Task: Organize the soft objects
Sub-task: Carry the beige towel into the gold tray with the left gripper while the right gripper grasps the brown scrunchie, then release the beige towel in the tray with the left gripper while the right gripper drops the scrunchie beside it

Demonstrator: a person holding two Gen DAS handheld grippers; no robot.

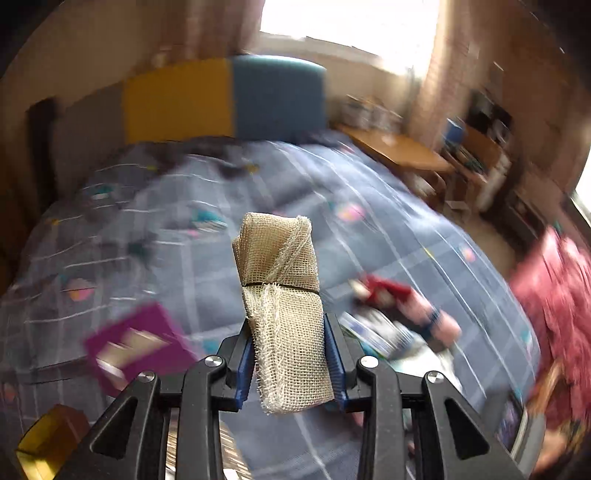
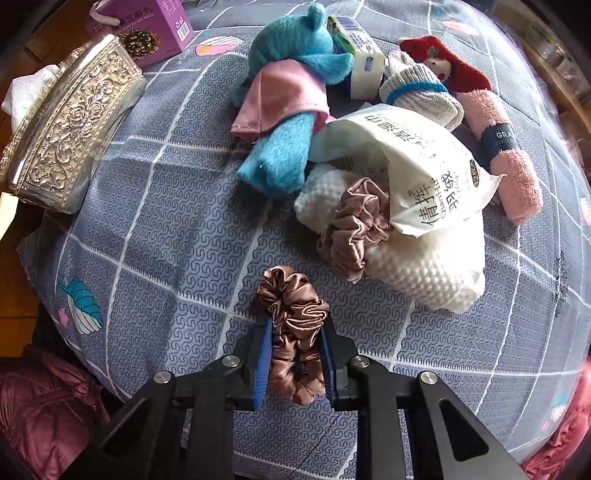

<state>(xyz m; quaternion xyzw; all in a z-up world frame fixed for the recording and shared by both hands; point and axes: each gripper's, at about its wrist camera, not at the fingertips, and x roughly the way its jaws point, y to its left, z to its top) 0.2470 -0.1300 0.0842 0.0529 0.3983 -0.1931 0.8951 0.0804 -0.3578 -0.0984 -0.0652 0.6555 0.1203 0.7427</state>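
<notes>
My left gripper (image 1: 291,354) is shut on a beige mesh cloth roll (image 1: 284,295) tied with a dark band, held upright above the bed. My right gripper (image 2: 295,354) is shut on a brown satin scrunchie (image 2: 295,325), low over the grey-blue bedspread (image 2: 166,206). Ahead of it lies a pile: a second mauve scrunchie (image 2: 358,229), a white knit cloth (image 2: 424,266), a white packet with Chinese print (image 2: 417,162), a blue fleece toy (image 2: 291,92) with a pink cloth (image 2: 284,96), a rolled white sock (image 2: 421,92), a red doll sock (image 2: 450,70) and a pink towel roll (image 2: 509,162).
An embossed silver box (image 2: 70,125) sits at the left bed edge with a purple carton (image 2: 147,22) behind it. A small white carton (image 2: 364,55) lies in the pile. The left wrist view, blurred, shows a yellow and blue headboard (image 1: 225,99) and a wooden desk (image 1: 399,151).
</notes>
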